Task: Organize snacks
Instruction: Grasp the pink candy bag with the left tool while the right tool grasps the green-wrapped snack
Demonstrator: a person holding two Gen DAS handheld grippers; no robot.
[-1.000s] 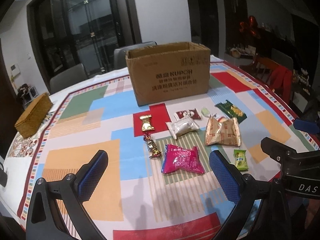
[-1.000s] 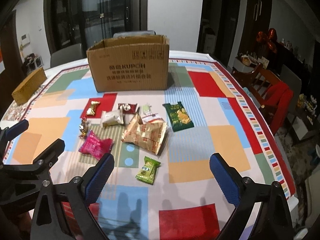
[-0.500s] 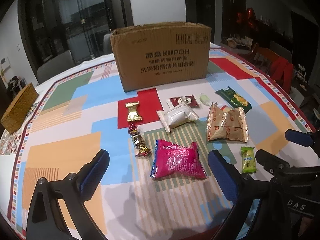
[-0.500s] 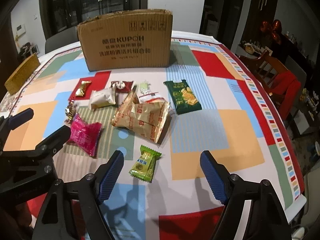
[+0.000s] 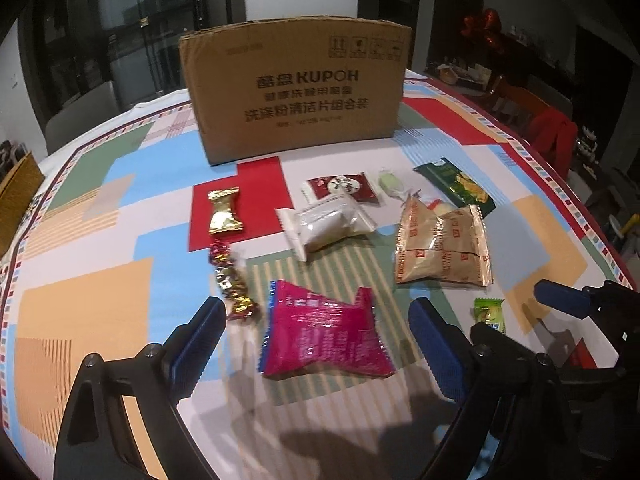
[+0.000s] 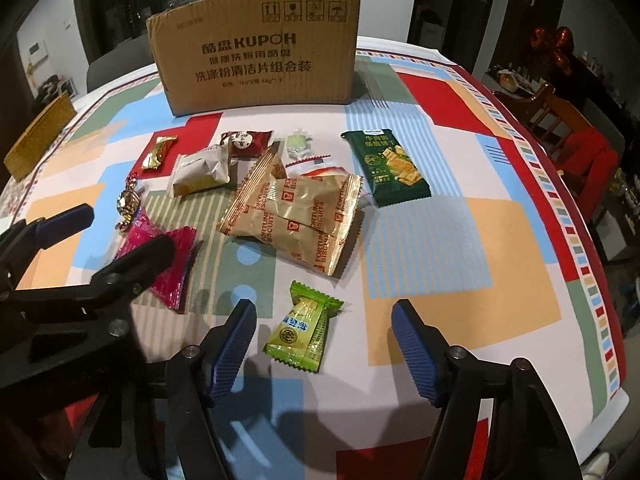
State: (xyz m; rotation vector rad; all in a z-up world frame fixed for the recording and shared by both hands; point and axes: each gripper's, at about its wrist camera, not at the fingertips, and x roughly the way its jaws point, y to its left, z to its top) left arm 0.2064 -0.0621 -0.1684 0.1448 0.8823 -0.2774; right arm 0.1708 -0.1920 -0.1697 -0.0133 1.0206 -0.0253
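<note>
Blue fingers [image 5: 204,330] of both grippers are closing, unclenched: left gripper [image 5: 316,330] astride pink packet [image 5: 324,340], right gripper [image 6: 324,340] astride green candy [image 6: 304,330].

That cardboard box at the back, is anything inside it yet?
Cannot tell. The cardboard box stands upright, and both views show only its printed front wall, not its inside.

Pink packet [image 6: 160,256] half behind the left gripper's finger, box [image 6: 256,44] interior unseen, wicker box [image 5: 16,196] cropped

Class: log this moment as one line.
left gripper: closing, around pink foil packet, no contact | right gripper: closing, around small green candy packet, no contact
</note>
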